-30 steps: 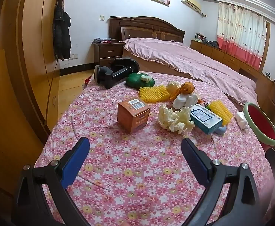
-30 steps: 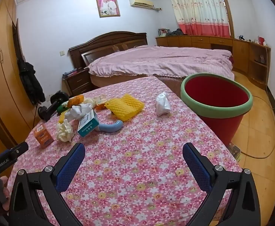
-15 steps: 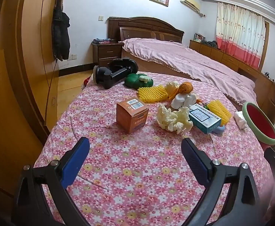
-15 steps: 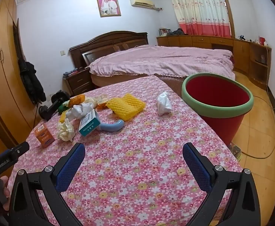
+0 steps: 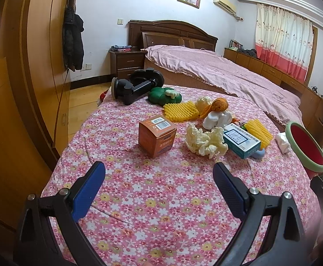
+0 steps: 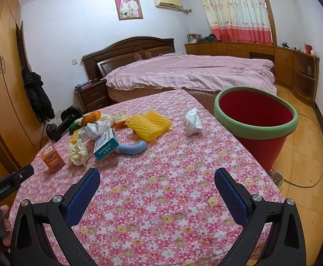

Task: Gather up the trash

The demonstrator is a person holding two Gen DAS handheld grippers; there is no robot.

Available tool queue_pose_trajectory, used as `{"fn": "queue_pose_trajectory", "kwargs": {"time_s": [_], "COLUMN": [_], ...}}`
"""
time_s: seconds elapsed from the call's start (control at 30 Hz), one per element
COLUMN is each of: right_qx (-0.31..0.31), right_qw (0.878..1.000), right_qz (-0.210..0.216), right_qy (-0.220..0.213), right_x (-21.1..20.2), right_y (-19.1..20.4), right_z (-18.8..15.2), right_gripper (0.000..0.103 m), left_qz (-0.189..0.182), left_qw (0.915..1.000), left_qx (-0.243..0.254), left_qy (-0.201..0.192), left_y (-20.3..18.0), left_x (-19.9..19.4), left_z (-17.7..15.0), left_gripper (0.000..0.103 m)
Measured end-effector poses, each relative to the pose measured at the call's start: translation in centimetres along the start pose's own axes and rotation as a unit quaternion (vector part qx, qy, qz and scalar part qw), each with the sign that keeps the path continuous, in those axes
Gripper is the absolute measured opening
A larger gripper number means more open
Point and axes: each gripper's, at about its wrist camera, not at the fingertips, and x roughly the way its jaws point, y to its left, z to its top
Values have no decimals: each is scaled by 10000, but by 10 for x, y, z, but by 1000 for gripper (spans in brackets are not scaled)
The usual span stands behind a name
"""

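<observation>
Both grippers hover above the near edge of the table (image 5: 161, 199), which is covered with a floral cloth; neither holds anything. The left gripper (image 5: 159, 186) has its fingers wide apart, and the right gripper (image 6: 157, 190) likewise stands fully spread. The trash lies in a loose cluster across the centre of both frames: an orange box (image 5: 157, 137) nearest the left gripper, a crumpled tissue (image 5: 205, 141) just beside it, a teal box (image 5: 242, 141), two pieces of yellow foam net (image 6: 149, 125), and a white wad (image 6: 192, 122) set apart toward the bin. The bin (image 6: 255, 119), red with a green rim, stands off the table's edge at centre right of the right wrist view, and appears empty, so collection looks not yet begun. The step in hand appears to be selecting and approaching a first item. For best results, assign the orange box to the left gripper and the white wad to the right gripper, since each lies closest to that side. Approach the box squarely so the pads meet two opposite flat faces. Close on the wad at its middle, low to the cloth, without pinching the cloth itself. A black clamp-like device (image 5: 137, 86) at upper centre of the left view is probably not trash; leave it.
</observation>
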Motion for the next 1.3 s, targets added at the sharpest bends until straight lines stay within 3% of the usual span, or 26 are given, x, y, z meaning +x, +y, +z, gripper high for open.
{"fn": "queue_pose_trajectory", "kwargs": {"time_s": [1.3], "right_qx": [0], "right_qw": [10000], "right_qz": [23], "right_qy": [27], "right_x": [1], "right_y": [1], "right_z": [-1], "right_gripper": [102], "left_qz": [10], "left_qw": [10000], "left_qx": [-9], "left_qy": [22], "left_y": [2], "left_x": [-2], "left_z": [2], "left_gripper": [97]}}
